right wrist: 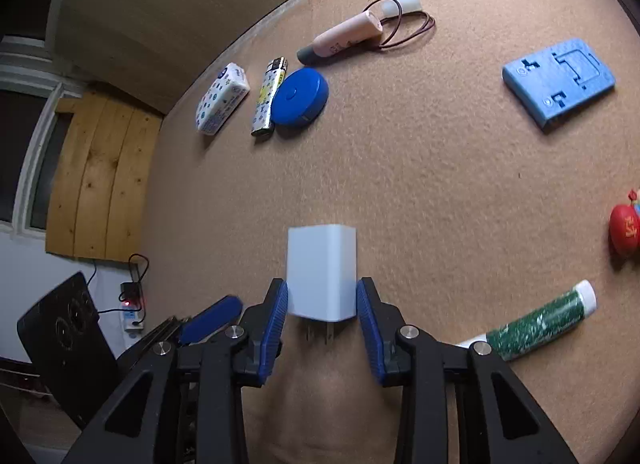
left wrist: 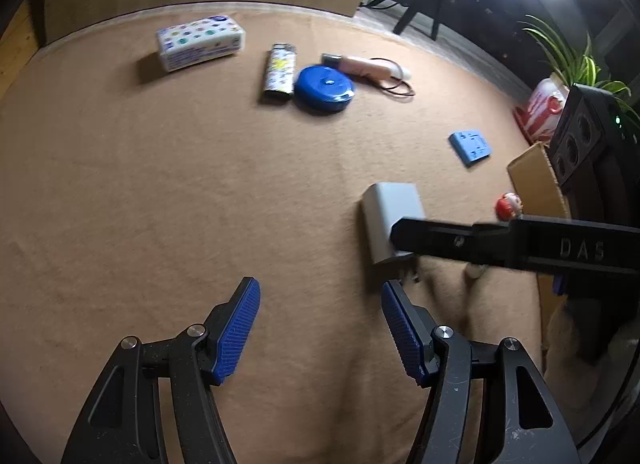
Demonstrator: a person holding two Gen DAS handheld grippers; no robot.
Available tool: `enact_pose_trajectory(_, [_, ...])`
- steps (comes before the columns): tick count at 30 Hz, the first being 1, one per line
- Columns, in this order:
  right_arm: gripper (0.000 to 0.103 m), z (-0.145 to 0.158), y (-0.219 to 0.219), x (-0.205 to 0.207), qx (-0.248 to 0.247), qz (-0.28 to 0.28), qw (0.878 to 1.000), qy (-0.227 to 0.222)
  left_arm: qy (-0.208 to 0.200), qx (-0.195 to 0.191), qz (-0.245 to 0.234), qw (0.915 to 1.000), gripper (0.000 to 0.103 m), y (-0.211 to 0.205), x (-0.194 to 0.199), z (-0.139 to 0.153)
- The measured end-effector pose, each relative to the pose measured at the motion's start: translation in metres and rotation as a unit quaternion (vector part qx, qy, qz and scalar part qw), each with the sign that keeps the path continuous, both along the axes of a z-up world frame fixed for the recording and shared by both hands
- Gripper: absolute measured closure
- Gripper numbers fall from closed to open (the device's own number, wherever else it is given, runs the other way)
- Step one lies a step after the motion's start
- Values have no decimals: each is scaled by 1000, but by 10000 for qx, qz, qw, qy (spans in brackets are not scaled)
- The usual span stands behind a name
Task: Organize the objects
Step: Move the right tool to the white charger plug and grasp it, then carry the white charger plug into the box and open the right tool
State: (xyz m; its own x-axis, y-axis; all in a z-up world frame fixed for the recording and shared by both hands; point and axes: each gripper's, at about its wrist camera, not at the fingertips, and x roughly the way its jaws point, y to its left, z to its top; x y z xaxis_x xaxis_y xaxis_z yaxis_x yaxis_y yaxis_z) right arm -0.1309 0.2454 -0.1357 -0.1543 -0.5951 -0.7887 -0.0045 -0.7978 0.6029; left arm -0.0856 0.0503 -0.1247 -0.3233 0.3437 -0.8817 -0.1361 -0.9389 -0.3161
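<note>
Left wrist view: tissue pack (left wrist: 200, 42), lighter (left wrist: 279, 73) and blue disc (left wrist: 324, 89) lined up upper centre, judged sorted; white charger (left wrist: 386, 220) at right centre, unsorted. Left tongs (left wrist: 320, 328) wide, empty, tilted down over the desk (left wrist: 160, 192).

Right wrist view: right tongs (right wrist: 322, 316) narrow, pads flanking the charger (right wrist: 321, 270) at lower centre, contact uncertain. Blue block (right wrist: 558, 82), green tube (right wrist: 536, 322) remain loose.

White wall charger (right wrist: 321, 270) flat on tan felt, prongs toward the right claw (right wrist: 322, 322), blue pads flanking it.
</note>
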Motion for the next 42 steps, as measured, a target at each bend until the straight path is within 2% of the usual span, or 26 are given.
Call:
enact_pose_trajectory(4, [64, 4, 6, 3, -43, -72, 9999, 99, 92, 132, -218, 9996, 37, 14, -7, 1])
enact_pose_trajectory(10, [64, 6, 7, 1, 134, -60, 9997, 181, 136, 265, -413, 9987, 46, 31, -19, -1])
enact_pose_trajectory(17, [64, 8, 5, -6, 211, 68, 9995, 219, 65, 609, -544, 9966, 49, 40, -28, 2])
enact_pose_trajectory(23, [69, 6, 0, -9, 313, 190, 9991, 205, -29, 640, -555, 9964, 55, 43, -31, -2])
enact_pose_trajectory(29, [70, 9, 0, -4, 236, 163, 9994, 183, -59, 669, -557, 9962, 57, 42, -28, 0])
enact_pose_trajectory(36, [70, 39, 13, 16, 216, 30, 9983, 539, 166, 716, -632, 9953, 58, 53, -11, 29])
enact_pose_trajectory(42, [70, 69, 43, 42, 249, -324, 9956, 838, 460, 709, -965, 9917, 58, 82, 4, 62])
